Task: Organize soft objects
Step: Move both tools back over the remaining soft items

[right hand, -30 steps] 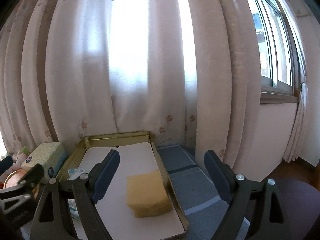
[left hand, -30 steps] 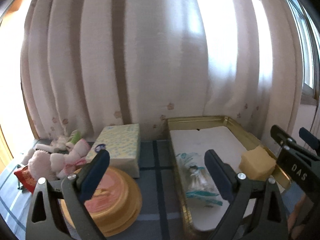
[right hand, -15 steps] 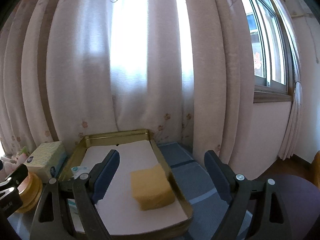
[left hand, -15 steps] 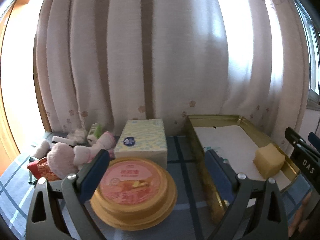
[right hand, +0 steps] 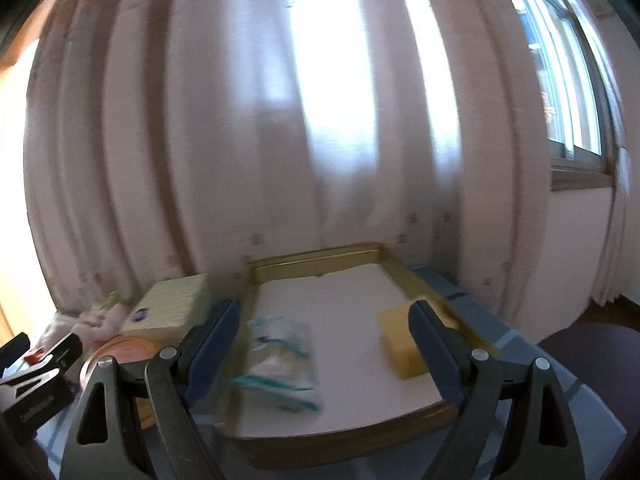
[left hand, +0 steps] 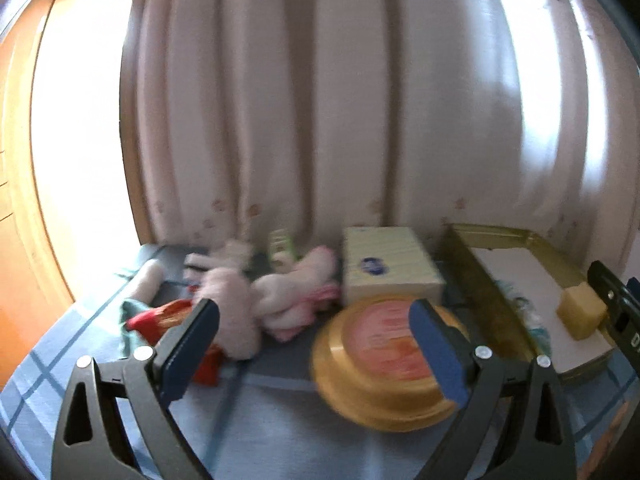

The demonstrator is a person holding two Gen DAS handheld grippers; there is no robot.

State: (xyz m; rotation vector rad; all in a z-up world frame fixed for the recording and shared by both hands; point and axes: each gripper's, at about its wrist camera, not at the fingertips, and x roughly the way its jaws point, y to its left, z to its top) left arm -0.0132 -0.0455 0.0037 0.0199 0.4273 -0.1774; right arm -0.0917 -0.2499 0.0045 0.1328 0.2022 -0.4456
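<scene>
A gold tray (right hand: 316,254) lined in white holds a yellow sponge (right hand: 400,344) and a clear packet with teal print (right hand: 280,360). In the left wrist view the same tray (left hand: 476,280) and sponge (left hand: 580,314) lie at the right. Pink and white plush toys (left hand: 280,292) and a red pouch (left hand: 160,318) are heaped at the left on the blue checked cloth. My left gripper (left hand: 316,352) is open and empty, hovering before the toys and the round tin. My right gripper (right hand: 324,356) is open and empty over the tray's near end.
A round gold tin with a pink lid (left hand: 384,364) sits in front of a pale yellow tissue box (left hand: 388,266). Curtains (left hand: 320,100) hang close behind everything. A window (right hand: 568,80) is at the right, and a dark seat (right hand: 592,352) stands beyond the table's right edge.
Both views have swung left: the plush toys and the tin now sit in the middle of the left view, and the tray has slid right. The right gripper's view has also shifted left over the tray.
</scene>
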